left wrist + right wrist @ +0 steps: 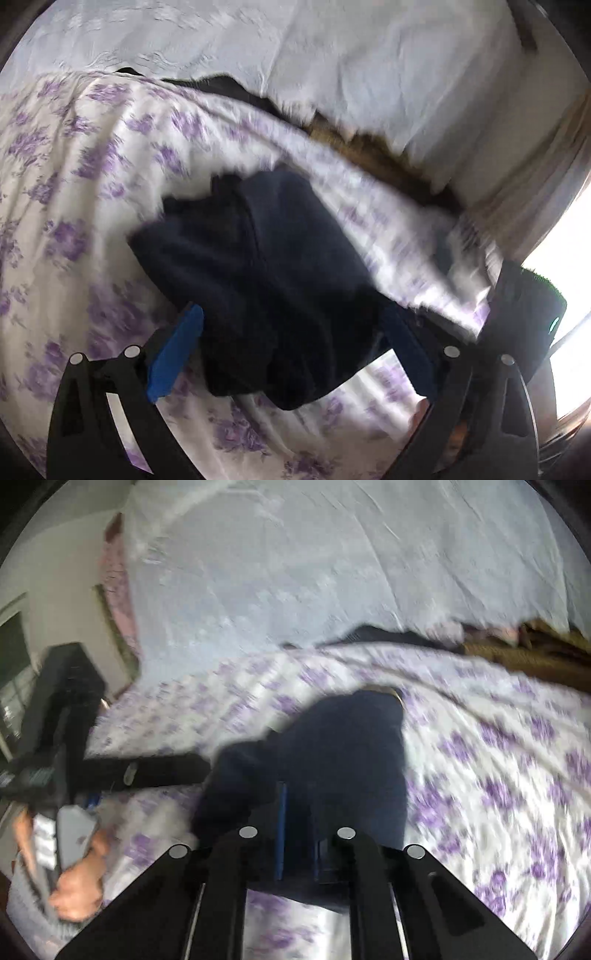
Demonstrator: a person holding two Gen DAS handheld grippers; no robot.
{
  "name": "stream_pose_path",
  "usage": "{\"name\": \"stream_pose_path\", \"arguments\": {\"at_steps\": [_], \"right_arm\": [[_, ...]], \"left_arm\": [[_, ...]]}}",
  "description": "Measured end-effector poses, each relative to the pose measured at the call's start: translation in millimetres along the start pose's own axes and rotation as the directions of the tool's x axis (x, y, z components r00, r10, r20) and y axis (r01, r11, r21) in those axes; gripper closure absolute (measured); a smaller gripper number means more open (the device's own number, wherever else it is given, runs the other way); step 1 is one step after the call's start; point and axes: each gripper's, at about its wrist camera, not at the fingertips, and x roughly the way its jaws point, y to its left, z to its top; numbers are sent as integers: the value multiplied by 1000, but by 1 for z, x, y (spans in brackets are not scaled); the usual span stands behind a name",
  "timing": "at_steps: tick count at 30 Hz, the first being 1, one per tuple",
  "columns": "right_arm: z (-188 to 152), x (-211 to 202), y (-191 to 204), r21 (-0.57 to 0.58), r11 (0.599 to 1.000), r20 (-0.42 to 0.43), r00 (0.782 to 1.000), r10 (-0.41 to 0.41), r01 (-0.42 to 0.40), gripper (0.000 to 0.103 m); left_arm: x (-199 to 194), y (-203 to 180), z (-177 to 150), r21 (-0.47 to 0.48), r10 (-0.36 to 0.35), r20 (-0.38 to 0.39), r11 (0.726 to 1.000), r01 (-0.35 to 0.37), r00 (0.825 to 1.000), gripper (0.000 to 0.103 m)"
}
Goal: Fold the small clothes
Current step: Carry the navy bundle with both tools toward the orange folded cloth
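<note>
Left tongs (291,350), left wrist view: jaws spread wide, blue pads (173,354) either side of the dark navy garment (258,258) but not pressing it; released, as I read it. Garment lies bunched on the floral bedsheet (74,166), a white cover (369,55) beyond; picture blurred.

Right wrist view: right tongs (295,830) clenched, pads nearly together over the garment's (332,746) near edge; I judge cloth is pinched there, though blur leaves some doubt. Left tongs' arm (147,768) reaches in from the side, a hand (77,882) on its handle.

Handling, my judgement: light, limp, non-fragile; it will sag and bunch; I would grip hem or corner, not mid-panel.
</note>
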Motion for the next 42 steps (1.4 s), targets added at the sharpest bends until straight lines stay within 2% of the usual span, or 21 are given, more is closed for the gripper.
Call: {"name": "stream_pose_path", "arguments": {"at_steps": [1,3,4,5,8,10,12,14,16,19,23,24,27,31,33,35,37,38,39,40,42], "right_arm": [[-5,12,-7,31,999,-40,999,25,-24,97],[-12,25,-13,52,998,-72,997,23,-19,103],[-16,30,-12,39,999,-80,997,20,-17,103],[-17,32,-12,30,999,-85,996,20,-18,103],[-23,29,-11,32,999,-86,996,27,-24,103],[-18,22,-16,87,994,-63,995,79,-73,103],[-4,5,-21,120,988,-3,995,99,-98,100],[15,-13,-20,100,993,68,996,57,-64,98],[37,-13,-20,76,997,75,997,23,-29,98],[67,19,-25,61,998,33,999,-34,32,98],[85,68,-38,79,996,-53,998,-39,43,97],[85,80,-41,84,996,-86,996,-34,41,95],[77,114,-63,149,989,-192,980,47,-18,94],[66,115,-87,256,960,-159,974,160,-116,97],[63,111,-90,282,950,-137,975,174,-130,98],[61,94,-88,288,951,-85,986,140,-111,98],[53,64,-82,285,955,9,996,89,-88,88],[49,58,-80,277,957,29,996,79,-84,83],[40,42,-73,255,965,64,997,53,-68,70],[34,34,-67,225,973,72,997,27,-43,66],[26,23,-56,166,986,74,997,-24,12,66]], "left_arm": [[13,-6,-5,35,91,-18,995,-90,996,8],[41,2,-16,41,225,-90,974,-223,970,8],[52,15,-19,-2,223,-126,974,-225,967,5],[54,22,-20,-24,200,-125,979,-205,972,4],[52,18,-19,-4,237,-103,971,-238,966,5],[49,15,-21,5,247,-97,969,-248,964,4],[36,7,-18,18,257,-53,966,-256,965,5],[19,0,-9,18,255,16,967,-255,967,5],[9,-4,2,11,266,57,964,-267,962,5],[20,-7,18,9,296,70,955,-297,953,5],[51,-5,26,61,357,38,931,-359,933,5],[62,-2,26,80,374,30,924,-375,927,4],[76,2,24,89,377,25,922,-378,926,4],[81,-2,20,121,392,47,911,-395,919,4],[80,-2,18,120,393,54,910,-397,918,4],[78,-2,16,114,393,67,910,-398,917,4],[74,-3,12,111,401,86,906,-409,912,4],[71,-4,10,111,409,95,902,-418,908,4],[69,-5,9,110,412,102,900,-422,906,4],[66,-6,7,107,416,111,898,-427,903,4],[61,-9,3,108,425,127,892,-438,896,4]]}}
